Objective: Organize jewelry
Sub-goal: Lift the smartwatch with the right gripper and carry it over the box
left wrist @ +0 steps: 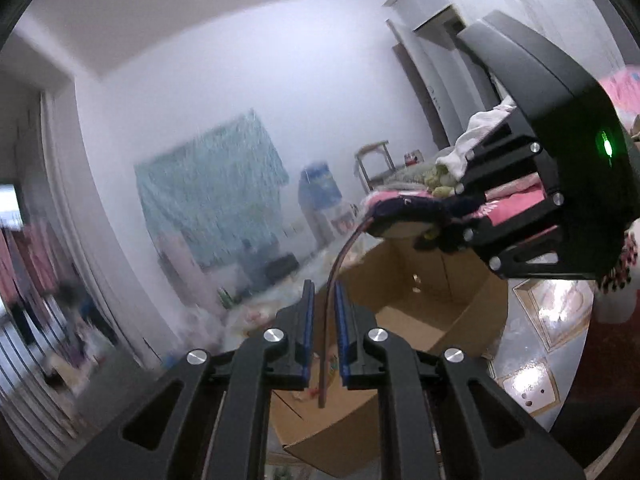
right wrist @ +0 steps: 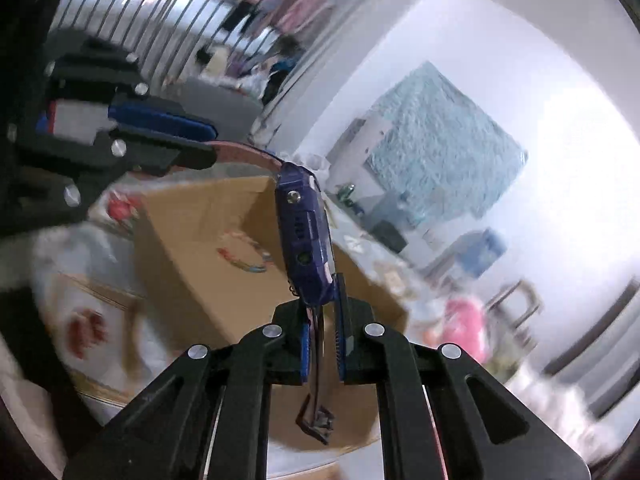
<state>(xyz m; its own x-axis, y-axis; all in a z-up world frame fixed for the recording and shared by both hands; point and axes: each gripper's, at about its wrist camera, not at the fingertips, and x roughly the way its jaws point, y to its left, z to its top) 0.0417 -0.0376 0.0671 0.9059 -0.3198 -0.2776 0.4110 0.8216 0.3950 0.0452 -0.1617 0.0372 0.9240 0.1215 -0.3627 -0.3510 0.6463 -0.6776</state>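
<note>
A blue watch [right wrist: 306,236] hangs stretched above an open cardboard box [right wrist: 192,232]. Left hand-held gripper [left wrist: 325,312] and right hand-held gripper [right wrist: 324,320] each clench one strap end.

My grippers' matt black plastic fingers [left wrist: 308,344] carry shiny metal screws. The watch [right wrist: 306,236] looks glossy blue plastic, its strap [left wrist: 334,276] smooth. The box [left wrist: 432,304] is matt brown cardboard.

Each wrist camera looks forward along its own fingers, tilted slightly downward and close above an open cardboard box [left wrist: 420,296]. Both views share that box [right wrist: 208,248], and each shows the opposite gripper.
</note>
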